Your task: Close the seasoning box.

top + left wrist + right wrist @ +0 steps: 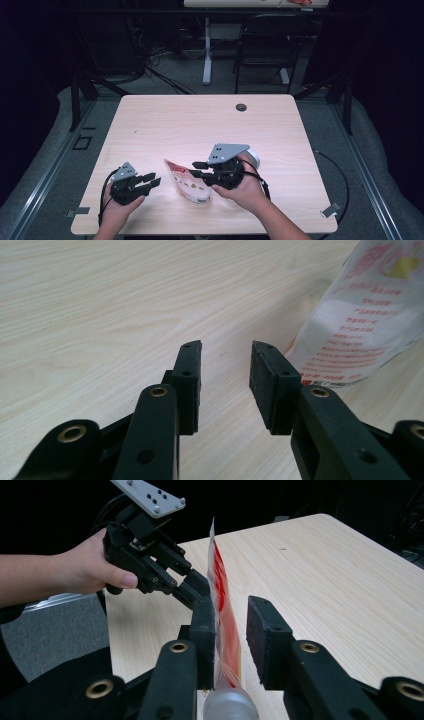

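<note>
Pale wood table [150,120], with a clear pouch [187,183] printed in red as the landmark for everything else. Left of the pouch: left gripper [150,181] held low over the wood, jaws parted by a moderate gap with nothing between them, tips aimed at the pouch's near edge but apart from it. Seen along those jaws in the left gripper view, bare wood in the gap and the pouch [360,320] off to the right tip, close but not touching.

At the pouch itself: lying toward the front middle of the table in the high view, yet standing on edge in the right gripper view, pouch [225,620] rising thin between the two pads. Right of the pouch, and partly over it: right gripper [197,170], jaws open about as wide, straddling the film; film close against one pad [202,630], clear of the other, so no real hold yet. Whitish rounded thing [230,707] at the base of the jaws, cannot tell what. Grey roll-like shape [252,157] just behind the right hand [245,192], identity unclear.

Likely step: pinching the pouch with the right gripper while the left comes in to take the opposite edge. Best done by closing squarely on flat film, deep enough between the pads to avoid slipping off the rim, not so hard as to crush the contents. Worth bringing the left in level with the table, tips just under the edge, then closing only once the film sits between both pads. Risk: slick film sliding out sideways.
</note>
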